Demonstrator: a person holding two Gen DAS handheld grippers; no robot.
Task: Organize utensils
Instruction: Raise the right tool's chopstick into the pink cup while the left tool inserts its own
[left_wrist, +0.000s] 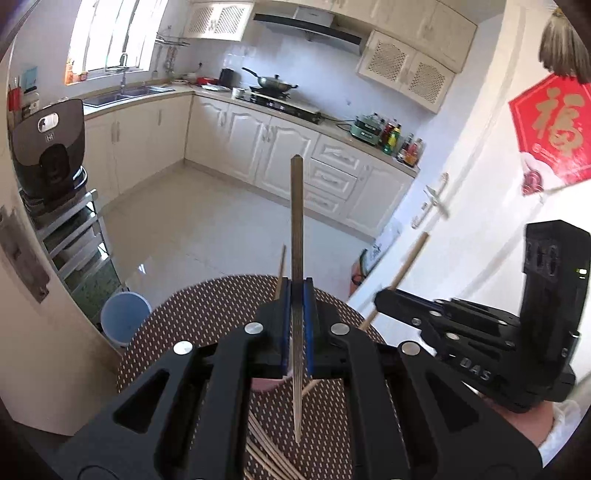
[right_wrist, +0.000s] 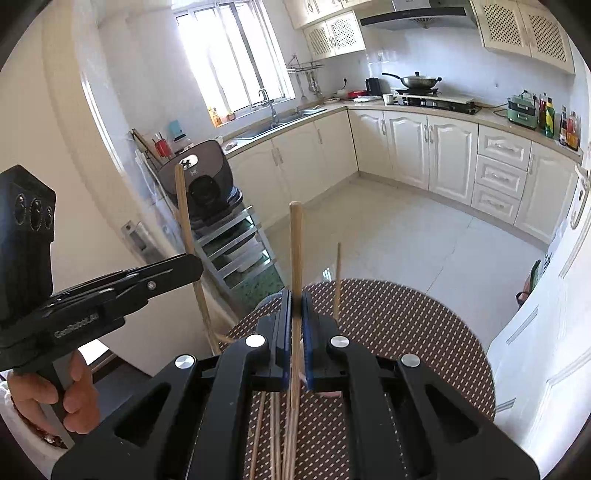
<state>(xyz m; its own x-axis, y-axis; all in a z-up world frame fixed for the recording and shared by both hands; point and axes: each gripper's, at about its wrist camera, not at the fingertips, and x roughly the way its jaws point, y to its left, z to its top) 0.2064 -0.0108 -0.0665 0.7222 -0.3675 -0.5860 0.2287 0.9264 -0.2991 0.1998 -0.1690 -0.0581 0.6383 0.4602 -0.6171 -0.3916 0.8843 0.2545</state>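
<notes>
**A:** Start with the left wrist view. What is the left gripper (left_wrist: 297, 291) doing?

**B:** Its two blue-padded fingers (left_wrist: 285, 325) are pressed together on a single chopstick (left_wrist: 296, 236). The stick stands nearly upright, its square grey-looking top well above the fingertips and its thin point hanging below them.

**A:** And under it?

**B:** A round table (left_wrist: 177, 332) with a brown dotted cover. More chopsticks (left_wrist: 266, 454) lie loose on it at the bottom of the frame, fanned out. One thin stick (left_wrist: 281, 269) shows just left of the fingers; I cannot tell what it stands in.

**A:** Is the other gripper visible there?

**B:** Yes, the right gripper (left_wrist: 382, 295) comes in from the right side, closed on a wooden chopstick (left_wrist: 408, 266) that tilts up toward the white door (left_wrist: 480, 184). A bit of the hand holding it shows low on the right.

**A:** Now the right wrist view.

**B:** The right gripper (right_wrist: 296, 295) has its fingers (right_wrist: 308, 332) pinched on a pale wooden chopstick (right_wrist: 295, 251), also close to upright, blunt end up.

**A:** And the rest of them?

**B:** The loose chopsticks (right_wrist: 275, 435) lie on the table (right_wrist: 406, 332) directly below, running toward the camera. A thin stick (right_wrist: 337, 280) rises just right of the fingertips.

**A:** The left gripper?

**B:** The left gripper (right_wrist: 197, 264) reaches in at the left, clamped on its chopstick (right_wrist: 184, 214), which leans slightly. A hand (right_wrist: 55, 398) grips its handle. Behind is a metal rack (right_wrist: 236, 243) with a dark rice cooker (right_wrist: 201, 177) on top.
</notes>
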